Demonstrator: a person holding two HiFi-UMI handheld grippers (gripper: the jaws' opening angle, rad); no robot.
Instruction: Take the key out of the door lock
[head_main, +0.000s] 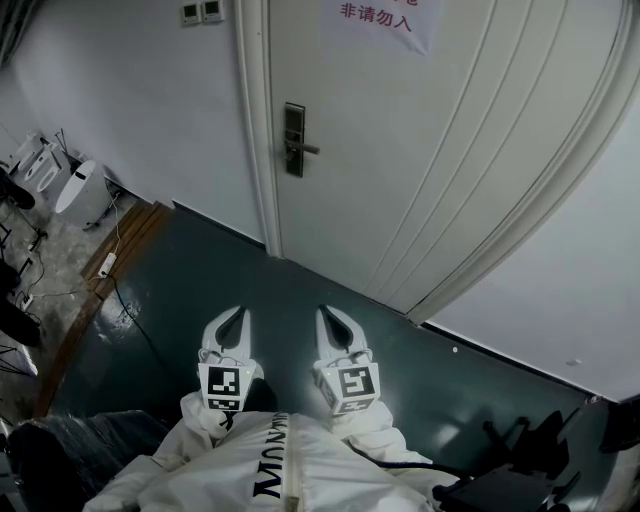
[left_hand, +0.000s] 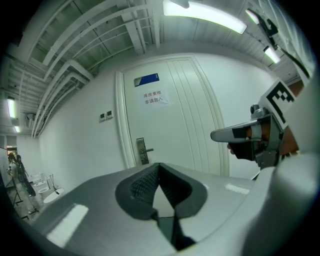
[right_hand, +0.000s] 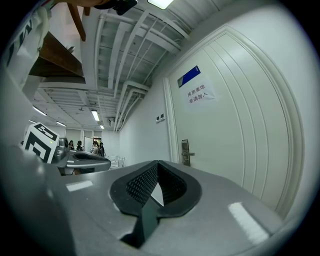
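A white door (head_main: 430, 150) stands ahead, with a dark metal lock plate and lever handle (head_main: 293, 140) at its left edge. The same lock shows in the left gripper view (left_hand: 142, 151) and the right gripper view (right_hand: 186, 152). A key is too small to make out in any view. My left gripper (head_main: 240, 312) and right gripper (head_main: 325, 312) hang side by side low over the dark floor, well short of the door. Each is shut with nothing between its jaws, as seen at the left gripper's tips (left_hand: 159, 165) and the right gripper's tips (right_hand: 157, 162).
A paper notice (head_main: 375, 20) is taped high on the door. Wall switches (head_main: 202, 12) sit left of the frame. A white appliance (head_main: 80, 188), a power strip (head_main: 105, 265) and cables lie at the left. Dark equipment (head_main: 520, 470) stands at the bottom right. People (right_hand: 95, 146) stand far off.
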